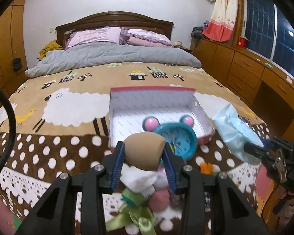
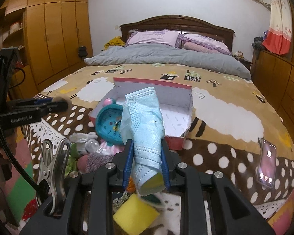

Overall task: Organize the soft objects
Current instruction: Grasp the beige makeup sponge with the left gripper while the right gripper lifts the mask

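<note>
My left gripper [image 1: 144, 157] is shut on a tan egg-shaped makeup sponge [image 1: 145, 150], held above the bed's near end. My right gripper [image 2: 146, 160] is shut on a light blue face mask [image 2: 145, 123]; the mask also shows in the left wrist view [image 1: 235, 131]. An open pink box with a white inside [image 1: 154, 101] lies on the bed just ahead of both grippers; it also shows in the right wrist view [image 2: 176, 115]. Below the left gripper lie a white sock [image 1: 139, 178], a pink soft ball [image 1: 159, 199] and a green ribbon [image 1: 135, 215]. A yellow sponge [image 2: 135, 213] lies under the right gripper.
A teal alarm clock with pink ears [image 1: 178, 139] leans against the box's near edge. A phone with a lit screen [image 2: 267, 164] lies on the blanket at the right. A metal clamp [image 2: 53, 168] hangs by the right gripper. Wooden drawers [image 1: 245, 68] line the right wall.
</note>
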